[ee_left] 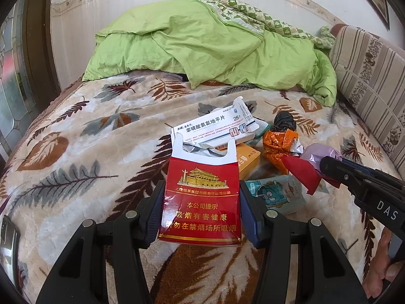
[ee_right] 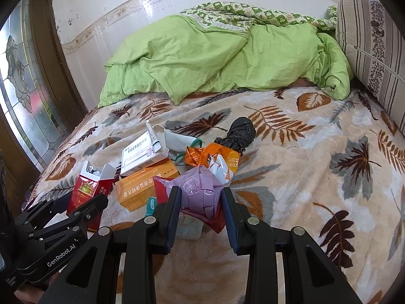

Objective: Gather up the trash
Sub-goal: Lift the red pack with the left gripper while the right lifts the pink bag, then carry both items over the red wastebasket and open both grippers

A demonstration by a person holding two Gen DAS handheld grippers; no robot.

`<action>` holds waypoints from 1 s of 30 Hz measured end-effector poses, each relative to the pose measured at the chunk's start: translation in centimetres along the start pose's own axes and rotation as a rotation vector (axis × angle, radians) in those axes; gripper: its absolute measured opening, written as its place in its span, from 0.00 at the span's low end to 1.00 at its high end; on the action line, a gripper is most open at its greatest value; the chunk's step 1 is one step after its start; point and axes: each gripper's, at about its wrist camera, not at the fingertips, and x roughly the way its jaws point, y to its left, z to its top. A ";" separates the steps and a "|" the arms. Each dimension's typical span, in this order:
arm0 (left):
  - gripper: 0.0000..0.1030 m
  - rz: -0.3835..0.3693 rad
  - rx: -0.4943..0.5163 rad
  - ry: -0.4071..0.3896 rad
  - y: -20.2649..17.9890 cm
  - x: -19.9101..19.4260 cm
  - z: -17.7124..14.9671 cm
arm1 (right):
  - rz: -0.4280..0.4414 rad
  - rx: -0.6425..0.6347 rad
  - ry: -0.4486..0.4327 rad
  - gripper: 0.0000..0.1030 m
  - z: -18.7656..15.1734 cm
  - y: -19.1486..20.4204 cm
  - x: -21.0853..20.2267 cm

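Observation:
A pile of trash lies on the leaf-patterned blanket (ee_left: 83, 152). My left gripper (ee_left: 200, 188) is shut on a red cigarette pack (ee_left: 202, 197) with a torn-open top, both pads pressing its sides. The right wrist view shows that left gripper (ee_right: 83, 204) and cigarette pack (ee_right: 84, 190) at lower left. My right gripper (ee_right: 201, 192) is shut on a crumpled purple plastic bag (ee_right: 200, 190) with a red wrapper (ee_right: 215, 223) bunched under it. In the left wrist view the right gripper (ee_left: 326, 169) holds that purple bag (ee_left: 321, 153) at the right.
On the blanket lie a white medicine box (ee_left: 215, 126), an orange box (ee_right: 141, 190), an orange wrapper (ee_right: 215, 155), a black bag (ee_right: 241, 131) and a teal cartoon packet (ee_left: 276, 193). A green quilt (ee_right: 215, 58) is behind, a striped cushion (ee_right: 374, 50) on the right, and a phone (ee_left: 8, 235) on the left.

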 end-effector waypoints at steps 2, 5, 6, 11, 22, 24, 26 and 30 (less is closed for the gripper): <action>0.52 -0.006 0.000 -0.004 -0.2 0.0 0.1 | -0.023 -0.004 -0.007 0.34 0.0 -0.1 -0.2; 0.52 -0.009 0.004 -0.014 -0.6 -0.2 0.2 | -0.086 -0.013 -0.018 0.34 -0.1 -0.5 -0.8; 0.52 -0.009 0.007 -0.018 -0.8 -0.3 0.2 | -0.094 -0.008 -0.020 0.34 -0.2 -0.7 -1.0; 0.52 -0.017 0.009 -0.030 -1.7 -1.6 -0.3 | -0.169 -0.004 -0.045 0.34 -0.7 -1.6 -3.5; 0.52 -0.181 0.068 -0.032 -6.3 -8.6 -3.8 | -0.102 0.102 -0.097 0.34 -5.2 -6.3 -16.3; 0.52 -0.238 0.105 -0.029 -8.5 -10.3 -4.6 | -0.108 0.145 -0.094 0.34 -6.7 -8.4 -18.9; 0.52 -0.293 0.140 -0.024 -10.5 -11.5 -5.0 | -0.132 0.191 -0.092 0.34 -8.1 -10.4 -20.9; 0.52 -0.425 0.233 -0.004 -16.0 -13.7 -5.6 | -0.218 0.299 -0.104 0.34 -11.0 -15.5 -25.5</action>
